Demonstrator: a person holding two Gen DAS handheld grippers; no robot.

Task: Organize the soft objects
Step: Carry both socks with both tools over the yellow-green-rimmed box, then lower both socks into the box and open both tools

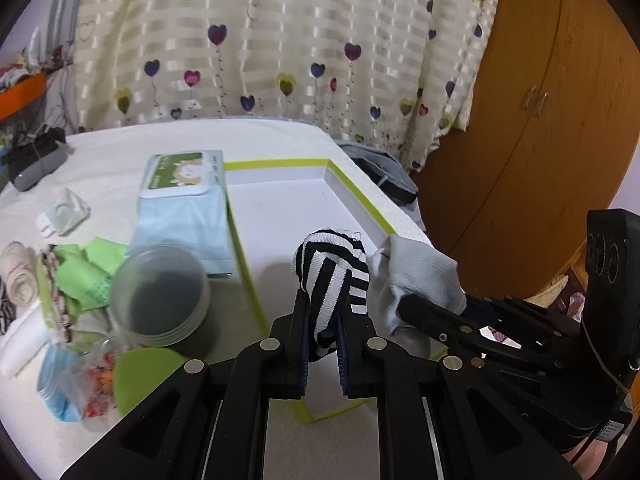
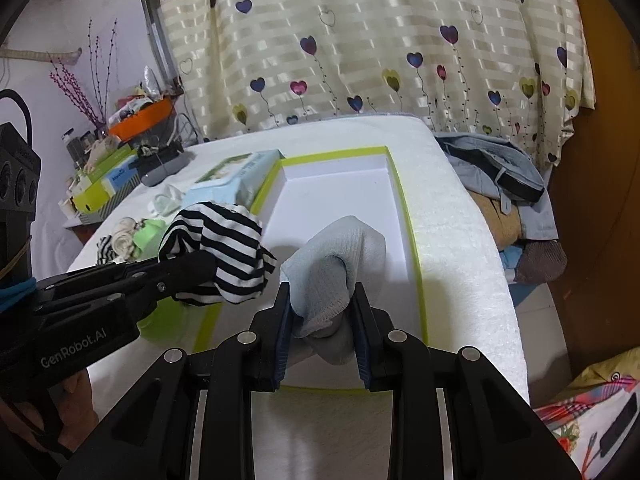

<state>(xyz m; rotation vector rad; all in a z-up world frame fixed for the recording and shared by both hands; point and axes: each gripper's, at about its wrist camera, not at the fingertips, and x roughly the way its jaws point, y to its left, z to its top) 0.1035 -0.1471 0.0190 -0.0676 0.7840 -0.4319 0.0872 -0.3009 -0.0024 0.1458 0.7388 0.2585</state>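
Bright even indoor light, soft shadows, strong fisheye bending, dark vignetted corners

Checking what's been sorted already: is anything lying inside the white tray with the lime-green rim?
No, the white tray with the lime-green rim shows only bare white floor; both socks hang in grippers above it.

At lower centre, the right gripper (image 2: 322,320) clamps a pale grey ribbed fabric bundle (image 2: 338,268) over the white, lime-edged shallow box (image 2: 414,248). At left, the left gripper (image 2: 200,266) grips a black-and-white striped fabric bundle (image 2: 224,248). A heart-patterned cream curtain (image 2: 360,40) fills the upper frame.
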